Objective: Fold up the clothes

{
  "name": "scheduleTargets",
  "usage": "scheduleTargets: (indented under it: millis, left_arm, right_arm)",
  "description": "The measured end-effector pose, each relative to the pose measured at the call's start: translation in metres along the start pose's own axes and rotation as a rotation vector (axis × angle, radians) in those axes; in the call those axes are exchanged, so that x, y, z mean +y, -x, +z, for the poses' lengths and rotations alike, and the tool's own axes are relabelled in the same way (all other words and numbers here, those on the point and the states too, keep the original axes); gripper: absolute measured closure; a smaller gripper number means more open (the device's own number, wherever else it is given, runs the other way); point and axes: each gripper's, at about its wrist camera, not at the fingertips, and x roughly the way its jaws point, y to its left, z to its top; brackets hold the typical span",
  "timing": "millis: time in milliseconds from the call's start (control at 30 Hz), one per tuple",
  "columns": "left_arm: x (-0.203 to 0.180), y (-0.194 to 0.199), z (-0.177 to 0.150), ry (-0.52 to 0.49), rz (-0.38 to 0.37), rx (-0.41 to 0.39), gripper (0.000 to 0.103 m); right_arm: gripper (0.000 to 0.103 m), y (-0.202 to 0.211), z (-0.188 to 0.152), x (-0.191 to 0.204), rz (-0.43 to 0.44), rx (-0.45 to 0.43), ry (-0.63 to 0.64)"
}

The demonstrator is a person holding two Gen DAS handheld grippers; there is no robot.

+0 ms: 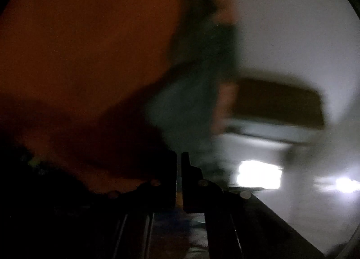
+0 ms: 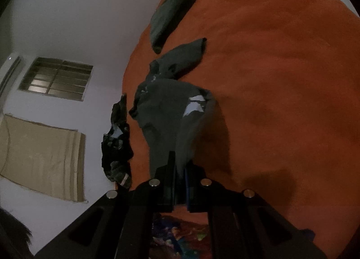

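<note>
In your right wrist view, going left to right: a tan mat [image 2: 42, 157] lies flat on the pale floor [image 2: 78, 23], with a barred window [image 2: 56, 78] beyond it. Just beside the edge of the orange bed cover [image 2: 281, 68] sits a crumpled black garment [image 2: 117, 146], partly on the floor. On the cover, your right hand-held gripper [image 2: 179, 182] is clamped on the near edge of a dark grey-green garment [image 2: 166, 112]; the cloth is pinched between the two fingers and rises from them in a loose, tented drape, with a pale patch showing near its right side. One sleeve of it trails away across the cover. Farther off, near the cover's left edge, lies a folded dark green piece [image 2: 171, 11], apart from the garment you hold. Below the gripper a strip of multicoloured fabric [image 2: 180, 236] shows at the bottom of the view.

Your left wrist view is heavily blurred. The orange cover fills its left half, the same dark garment appears as a smear in the middle, and the tan mat and pale floor are on the right. Your left hand-held gripper [image 1: 178, 180] has its fingers drawn nearly together, only a thin slit between them, and no cloth shows in that slit.
</note>
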Motion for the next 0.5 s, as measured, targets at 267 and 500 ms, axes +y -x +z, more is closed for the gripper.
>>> scheduleTargets:
  millis: [267,500]
  left_arm:
    - [-0.140,0.050,0.039,-0.235,-0.030,-0.097,0.099]
    - [-0.069,0.019,0.020,-0.151,0.269,0.079,0.052]
  right_arm:
    - [0.098,0.038,0.008,0.141,0.109,-0.077,0.184]
    - [0.098,0.053,-0.010,0.185,0.029,-0.086,0.270]
